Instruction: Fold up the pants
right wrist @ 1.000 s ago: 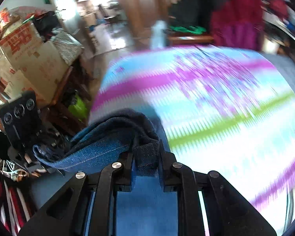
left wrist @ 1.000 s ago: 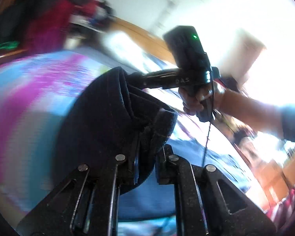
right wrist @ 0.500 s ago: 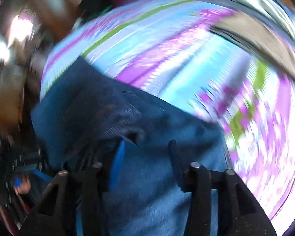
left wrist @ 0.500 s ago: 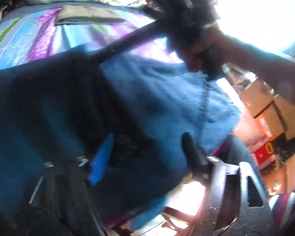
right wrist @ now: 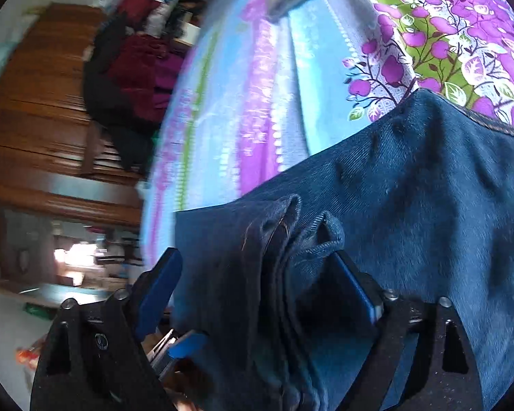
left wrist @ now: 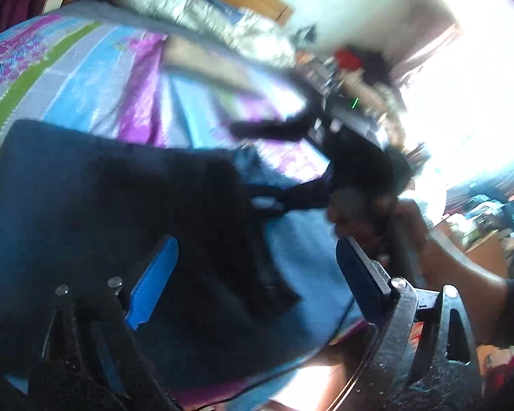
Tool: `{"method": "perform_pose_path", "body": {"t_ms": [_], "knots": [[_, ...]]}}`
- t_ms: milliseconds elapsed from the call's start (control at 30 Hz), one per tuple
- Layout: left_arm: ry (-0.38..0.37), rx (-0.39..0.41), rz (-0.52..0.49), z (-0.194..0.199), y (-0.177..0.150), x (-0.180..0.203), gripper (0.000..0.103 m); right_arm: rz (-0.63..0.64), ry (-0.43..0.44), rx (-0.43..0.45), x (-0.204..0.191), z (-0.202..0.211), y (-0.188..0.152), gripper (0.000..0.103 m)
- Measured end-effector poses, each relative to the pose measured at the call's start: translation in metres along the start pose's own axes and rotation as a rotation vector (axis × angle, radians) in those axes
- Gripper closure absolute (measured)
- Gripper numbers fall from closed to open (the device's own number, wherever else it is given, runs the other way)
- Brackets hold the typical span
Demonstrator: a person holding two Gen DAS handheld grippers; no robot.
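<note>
Currently lying folded on a floral bedsheet (right wrist: pixel 428 44): dark blue jeans (right wrist: pixel 428 188). Hovering spread wide above the denim, gripping nothing: left claw (left wrist: pixel 253 270). Straddling a bunched fold, pads apart: right claw (right wrist: pixel 257 287).

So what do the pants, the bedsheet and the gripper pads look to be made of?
Pants: dark blue denim by the look, matte, with a diagonal twill weave and a stitched hem edge.
Bedsheet: thin woven fabric, probably cotton or a blend, printed with purple flowers and coloured stripes, slightly wrinkled.
Pads: blue, smooth and matte, likely rubber or plastic; the blur leaves it open.
</note>
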State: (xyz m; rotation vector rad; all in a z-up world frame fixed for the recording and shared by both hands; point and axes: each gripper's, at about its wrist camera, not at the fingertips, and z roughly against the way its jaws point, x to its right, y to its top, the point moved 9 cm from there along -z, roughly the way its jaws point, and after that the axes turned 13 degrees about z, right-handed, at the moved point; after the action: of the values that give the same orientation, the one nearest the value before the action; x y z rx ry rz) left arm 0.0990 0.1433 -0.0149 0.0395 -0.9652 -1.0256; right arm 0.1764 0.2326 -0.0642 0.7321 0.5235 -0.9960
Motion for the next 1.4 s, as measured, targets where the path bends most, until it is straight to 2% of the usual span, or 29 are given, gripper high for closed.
{"method": "perform_pose_path", "body": {"t_ms": [33, 67, 100, 133, 200, 233, 267, 333, 400, 467, 500, 533, 600, 700, 767, 867, 933, 1000, 1067, 1100, 1133, 1167, 1267, 1333, 1367, 1400], "knots": [[0.047, -0.046, 0.009, -0.016, -0.005, -0.009, 0.011, 0.032, -0.012, -0.027, -0.006, -0.01, 0.005, 0.04], [0.074, -0.075, 0.015, -0.026, -0.01, -0.016, 0.011, 0.107, -0.081, -0.048, -0.009, -0.014, 0.009, 0.071], [0.088, -0.059, 0.004, -0.03, -0.013, -0.017, 0.011, 0.211, -0.149, -0.041, -0.016, -0.01, 0.013, 0.087], [0.092, -0.03, -0.026, -0.028, -0.016, -0.012, 0.011, 0.343, -0.17, 0.006, -0.032, -0.001, 0.018, 0.087], [0.067, -0.028, -0.044, -0.025, -0.022, -0.003, 0.01, 0.571, -0.183, 0.154, -0.063, 0.023, 0.01, 0.091], [0.049, -0.014, -0.044, -0.022, -0.024, -0.001, 0.009, 0.583, -0.239, 0.173, -0.056, 0.025, 0.008, 0.091], [0.033, -0.005, -0.041, -0.018, -0.023, -0.003, 0.008, 0.507, -0.29, 0.146, -0.032, 0.021, 0.006, 0.091], [0.029, -0.02, -0.04, -0.02, -0.031, -0.009, 0.008, 0.253, -0.278, 0.107, 0.024, 0.015, -0.005, 0.084], [0.046, -0.021, -0.076, -0.022, -0.032, -0.008, 0.008, 0.135, -0.174, 0.164, 0.038, 0.024, -0.011, 0.057], [0.056, -0.03, -0.096, -0.016, -0.032, -0.014, 0.008, 0.088, -0.148, 0.205, 0.041, 0.045, -0.017, 0.041], [0.046, -0.032, -0.084, -0.014, -0.031, -0.016, 0.008, 0.086, -0.139, 0.222, 0.042, 0.056, -0.021, 0.034], [0.035, -0.034, -0.066, -0.012, -0.029, -0.017, 0.008, 0.09, -0.128, 0.224, 0.045, 0.067, -0.028, 0.033], [-0.011, -0.028, -0.001, -0.003, -0.025, -0.02, 0.008, 0.115, -0.078, 0.178, 0.041, 0.075, -0.048, 0.032], [-0.063, 0.035, 0.08, 0.026, -0.019, -0.029, 0.008, 0.195, -0.027, 0.146, 0.036, 0.093, -0.078, 0.03], [-0.073, 0.08, 0.129, 0.049, -0.017, -0.039, 0.008, 0.258, 0.003, 0.137, 0.02, 0.093, -0.104, 0.029], [-0.067, 0.12, 0.197, 0.069, -0.012, -0.06, 0.008, 0.35, -0.009, 0.123, 0.012, 0.094, -0.134, 0.029], [-0.046, 0.123, 0.226, 0.076, -0.011, -0.071, 0.008, 0.394, -0.057, 0.137, 0.012, 0.094, -0.14, 0.033], [-0.034, 0.12, 0.244, 0.071, -0.007, -0.077, 0.008, 0.399, -0.064, 0.129, 0.008, 0.085, -0.135, 0.048], [-0.037, 0.109, 0.264, 0.066, -0.007, -0.076, 0.008, 0.396, -0.084, 0.121, 0.002, 0.083, -0.139, 0.055], [-0.045, 0.104, 0.269, 0.066, -0.011, -0.073, 0.008, 0.407, -0.119, 0.121, 0.001, 0.083, -0.14, 0.075], [-0.051, 0.099, 0.271, 0.064, -0.013, -0.07, 0.008, 0.406, -0.155, 0.121, 0.001, 0.085, -0.141, 0.082], [-0.053, 0.093, 0.27, 0.066, -0.02, -0.066, 0.008, 0.391, -0.14, 0.138, -0.01, 0.087, -0.135, 0.086], [-0.074, 0.065, 0.25, 0.059, -0.025, -0.055, 0.008, 0.278, -0.039, 0.232, -0.014, 0.116, -0.148, 0.089], [-0.066, 0.041, 0.219, 0.051, -0.029, -0.049, 0.008, 0.15, -0.053, 0.187, 0.009, 0.103, -0.155, 0.088], [-0.057, 0.031, 0.209, 0.047, -0.031, -0.049, 0.008, 0.08, -0.057, 0.14, 0.03, 0.096, -0.161, 0.093], [-0.047, 0.018, 0.208, 0.042, -0.033, -0.051, 0.008, 0.043, -0.009, 0.16, 0.035, 0.099, -0.163, 0.092]]}}
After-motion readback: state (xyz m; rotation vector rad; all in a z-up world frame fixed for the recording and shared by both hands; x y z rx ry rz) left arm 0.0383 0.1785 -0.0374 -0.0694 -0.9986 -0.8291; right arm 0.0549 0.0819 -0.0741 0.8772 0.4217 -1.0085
